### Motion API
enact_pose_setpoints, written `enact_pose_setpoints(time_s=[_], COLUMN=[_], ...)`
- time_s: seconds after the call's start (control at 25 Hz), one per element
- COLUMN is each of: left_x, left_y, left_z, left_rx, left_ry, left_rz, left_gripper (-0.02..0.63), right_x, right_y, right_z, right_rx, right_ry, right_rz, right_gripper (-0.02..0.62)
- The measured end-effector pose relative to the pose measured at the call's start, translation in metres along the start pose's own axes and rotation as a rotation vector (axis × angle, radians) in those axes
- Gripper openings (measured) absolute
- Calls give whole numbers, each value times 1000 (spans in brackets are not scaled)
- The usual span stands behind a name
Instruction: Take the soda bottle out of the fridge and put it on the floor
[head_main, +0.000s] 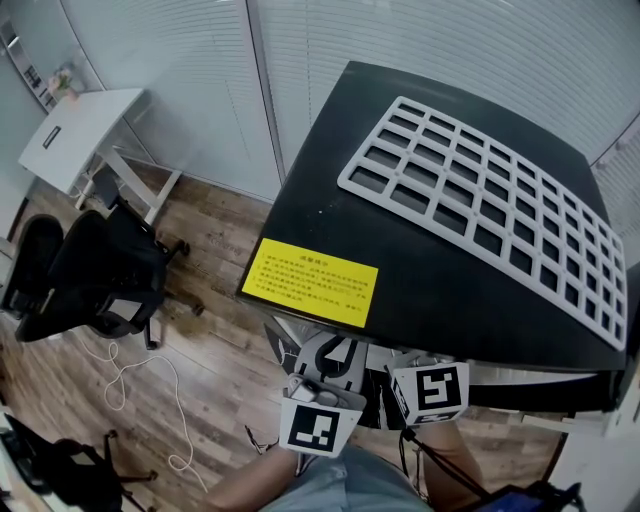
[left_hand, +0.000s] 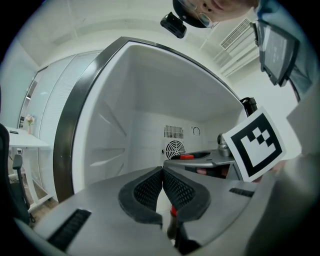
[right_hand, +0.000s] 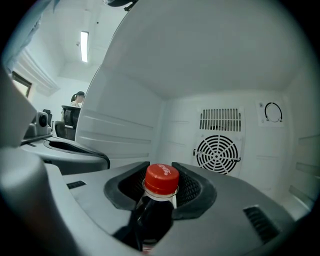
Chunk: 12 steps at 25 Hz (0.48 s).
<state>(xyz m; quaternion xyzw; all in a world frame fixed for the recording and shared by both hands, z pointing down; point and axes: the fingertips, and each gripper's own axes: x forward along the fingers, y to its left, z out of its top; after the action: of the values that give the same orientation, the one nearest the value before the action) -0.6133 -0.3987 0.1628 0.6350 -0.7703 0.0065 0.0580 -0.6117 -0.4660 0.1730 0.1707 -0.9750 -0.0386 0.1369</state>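
Note:
The soda bottle, dark with a red cap, stands inside the white fridge. My right gripper is shut on its neck just under the cap, with a pad on each side. In the left gripper view the left gripper is shut, its pads meeting with nothing between them, at the fridge's mouth. There the right gripper's marker cube and the red cap show to the right. In the head view both marker cubes sit under the fridge's black top, which hides the jaws and the bottle.
A white grid rack and a yellow label lie on the fridge top. A round fan grille is on the fridge's back wall. On the wooden floor at the left are a black office chair, a white desk and a loose white cable.

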Motion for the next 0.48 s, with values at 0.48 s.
enact_pose_setpoints(time_s=[0.48], left_x=[-10], left_y=[1], left_z=[7], left_rx=[11], left_ry=[-17], left_rz=[11], left_gripper=[17], right_x=[-15], right_y=[5], right_z=[3], right_rx=[-8], right_ry=[7], right_rz=[-11], right_gripper=[115])
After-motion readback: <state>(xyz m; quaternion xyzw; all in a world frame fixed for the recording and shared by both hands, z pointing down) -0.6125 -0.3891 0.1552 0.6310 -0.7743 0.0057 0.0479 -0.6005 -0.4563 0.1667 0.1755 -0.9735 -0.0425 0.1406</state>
